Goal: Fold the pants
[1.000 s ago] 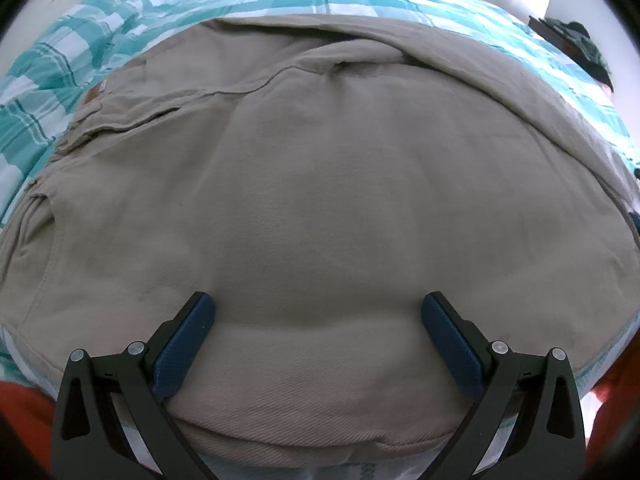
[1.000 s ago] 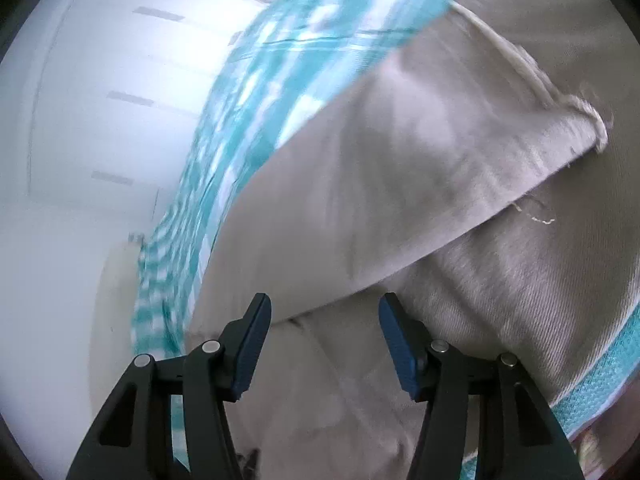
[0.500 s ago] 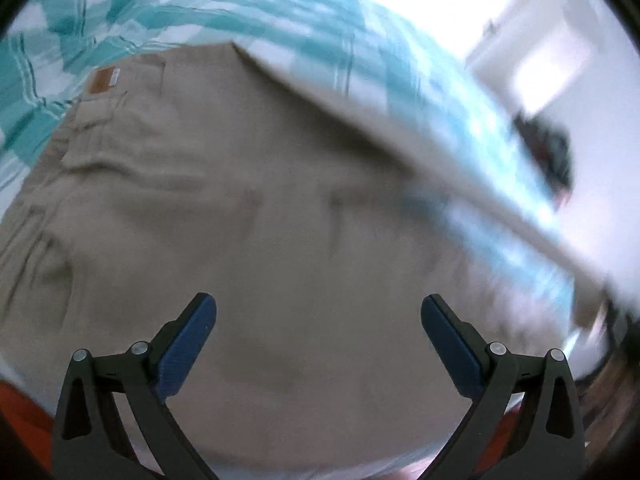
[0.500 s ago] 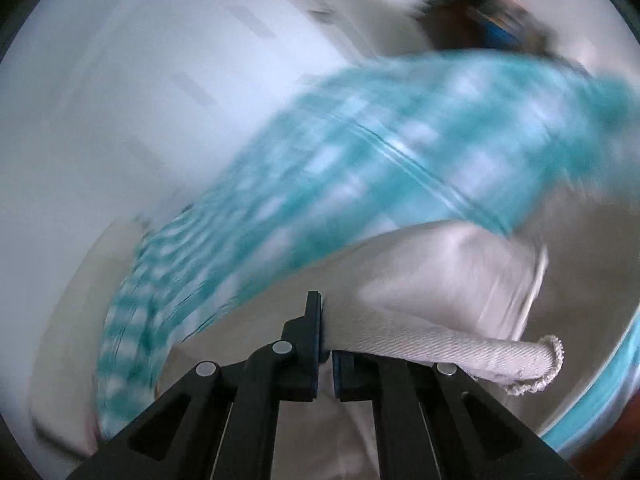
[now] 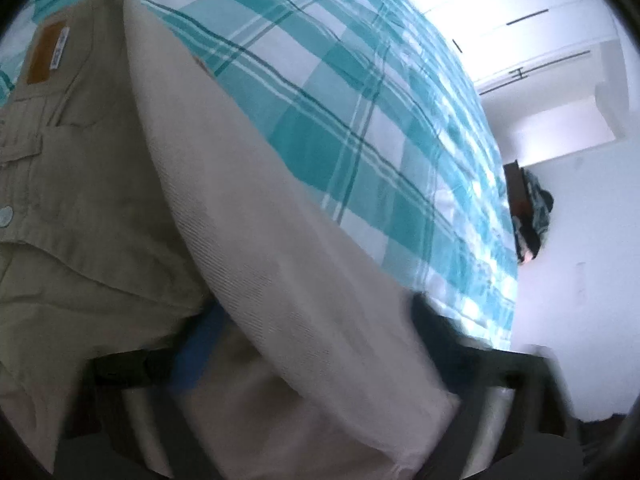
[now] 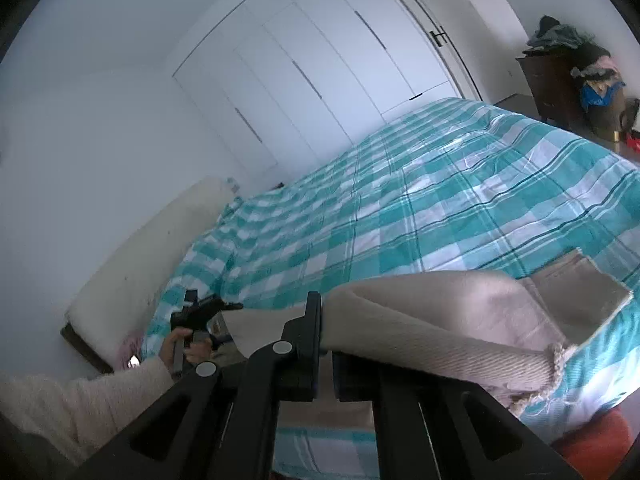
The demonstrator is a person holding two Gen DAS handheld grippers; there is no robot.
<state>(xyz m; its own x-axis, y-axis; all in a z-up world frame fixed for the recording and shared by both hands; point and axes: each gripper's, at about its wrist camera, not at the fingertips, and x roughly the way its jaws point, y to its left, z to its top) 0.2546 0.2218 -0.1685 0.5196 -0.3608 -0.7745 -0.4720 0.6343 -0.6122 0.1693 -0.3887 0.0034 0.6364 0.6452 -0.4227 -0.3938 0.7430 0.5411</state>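
Beige pants [image 5: 100, 184] lie on a teal checked bedspread [image 5: 340, 112], with a brown waistband label [image 5: 44, 56] at the upper left. A lifted pale fold of the pants [image 5: 280, 272] runs diagonally across my left gripper [image 5: 312, 344]. Its blurred fingers stand wide apart on either side of the fold. My right gripper [image 6: 326, 348] is shut on a raised fold of the pants [image 6: 432, 320] near the frayed hem [image 6: 556, 360]. The left gripper also shows in the right wrist view [image 6: 200, 316], held in a hand.
White wardrobe doors [image 6: 320, 60] stand behind the bed. A dark dresser piled with clothes [image 6: 568, 68] is at the far right. A cream headboard [image 6: 152, 248] runs along the left. The bedspread [image 6: 440, 192] stretches beyond the pants.
My right gripper closed on the pant leg and lifted it. My left gripper swung toward the waistband side, and the lifted fold now drapes across it.
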